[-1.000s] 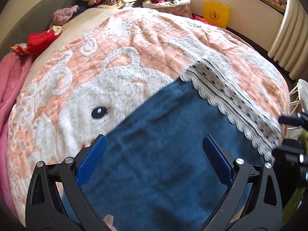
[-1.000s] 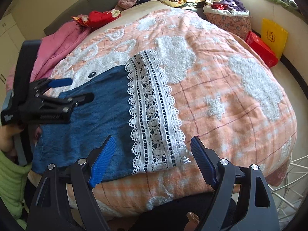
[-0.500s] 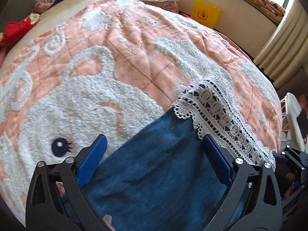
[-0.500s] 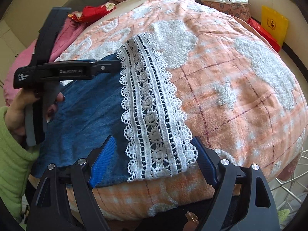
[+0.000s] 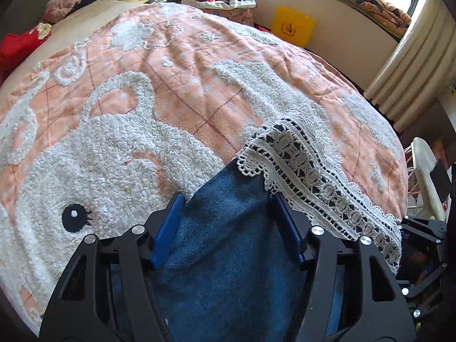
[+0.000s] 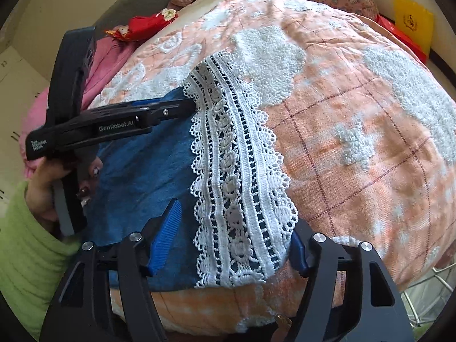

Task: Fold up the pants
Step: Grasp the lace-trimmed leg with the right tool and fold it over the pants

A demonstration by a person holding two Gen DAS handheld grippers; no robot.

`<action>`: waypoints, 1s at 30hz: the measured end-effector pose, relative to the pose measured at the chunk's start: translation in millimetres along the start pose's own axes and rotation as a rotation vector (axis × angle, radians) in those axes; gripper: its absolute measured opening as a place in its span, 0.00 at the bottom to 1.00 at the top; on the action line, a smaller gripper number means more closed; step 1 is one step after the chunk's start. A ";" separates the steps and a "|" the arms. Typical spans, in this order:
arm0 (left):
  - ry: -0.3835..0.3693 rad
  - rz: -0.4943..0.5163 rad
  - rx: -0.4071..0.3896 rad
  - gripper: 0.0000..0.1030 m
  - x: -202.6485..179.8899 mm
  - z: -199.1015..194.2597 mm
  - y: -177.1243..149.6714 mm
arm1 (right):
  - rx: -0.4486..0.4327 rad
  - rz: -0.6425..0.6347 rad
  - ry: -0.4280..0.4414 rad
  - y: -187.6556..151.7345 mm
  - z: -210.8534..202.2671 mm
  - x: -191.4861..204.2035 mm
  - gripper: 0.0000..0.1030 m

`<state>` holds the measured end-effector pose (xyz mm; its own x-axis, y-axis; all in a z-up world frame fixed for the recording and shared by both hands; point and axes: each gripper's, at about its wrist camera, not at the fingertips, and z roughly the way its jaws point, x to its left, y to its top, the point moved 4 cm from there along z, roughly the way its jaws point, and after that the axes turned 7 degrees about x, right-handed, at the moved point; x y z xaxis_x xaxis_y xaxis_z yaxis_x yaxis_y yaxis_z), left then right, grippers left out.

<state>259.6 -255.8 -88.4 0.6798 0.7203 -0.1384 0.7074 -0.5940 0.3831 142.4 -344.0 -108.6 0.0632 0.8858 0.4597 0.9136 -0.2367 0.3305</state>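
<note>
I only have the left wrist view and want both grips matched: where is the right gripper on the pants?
Observer: The right gripper straddles the lace band at the near end of the pants; its jaws are closing, not yet pinching.
Operator: And my left gripper, seen from there?
Observer: The left gripper comes in sideways at the far end, tips where blue cloth meets lace, jaws closing too.
Operator: Is the near end close to the quilt's edge?
Observer: Yes, it lies right where the quilt curves down.

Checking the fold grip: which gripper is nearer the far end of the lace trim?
Left. The left gripper reaches the lace trim's far end; the right gripper straddles its near end.
</note>
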 end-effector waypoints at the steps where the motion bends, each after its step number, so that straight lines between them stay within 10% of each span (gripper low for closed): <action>1: -0.001 -0.011 -0.002 0.53 0.4 -0.3 -1.3 | -0.001 0.001 0.004 0.5 0.2 0.0 0.64; 7: -0.028 -0.060 -0.017 0.10 3.7 -8.7 -2.8 | -0.018 -0.002 0.047 -1.9 -5.5 -2.4 0.34; 16: -0.090 -0.075 -0.094 0.04 6.2 -29.4 -12.6 | -0.106 -0.063 0.182 -3.8 -33.1 12.6 0.25; 30: -0.058 -0.164 -0.279 0.05 59.2 -115.9 -64.3 | -0.128 -0.369 0.311 -6.2 -66.9 139.4 0.24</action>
<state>231.9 -133.4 -15.4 0.5770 0.7717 -0.2673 0.7333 -0.3455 0.5856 118.7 -245.7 8.5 -0.3953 0.7635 0.5106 0.7947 0.0056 0.6069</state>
